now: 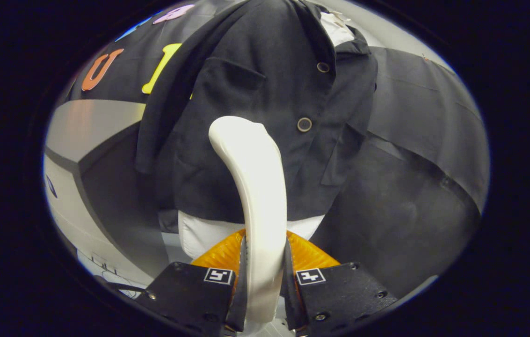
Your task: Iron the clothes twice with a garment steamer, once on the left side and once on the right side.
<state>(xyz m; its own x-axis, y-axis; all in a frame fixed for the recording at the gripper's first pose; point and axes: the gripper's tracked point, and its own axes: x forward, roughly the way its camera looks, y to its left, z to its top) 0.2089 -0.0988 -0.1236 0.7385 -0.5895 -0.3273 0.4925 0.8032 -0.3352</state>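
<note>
A white garment steamer [255,182] rises between my fingers, its handle pinched on both sides, and my gripper [265,252] is shut on it. Its rounded head sits against the lower front of a black buttoned shirt [265,93] hanging just ahead, a little left of the button row [304,124]. A chest pocket [234,75] lies above and left of the steamer head. A white garment or form [199,234] shows below the shirt's hem and at its collar [335,23].
Black cloth [410,187] covers the booth wall to the right of the shirt. A pale surface with dark edging [91,126] lies to the left. A white panel with cables [101,267] sits low on the left.
</note>
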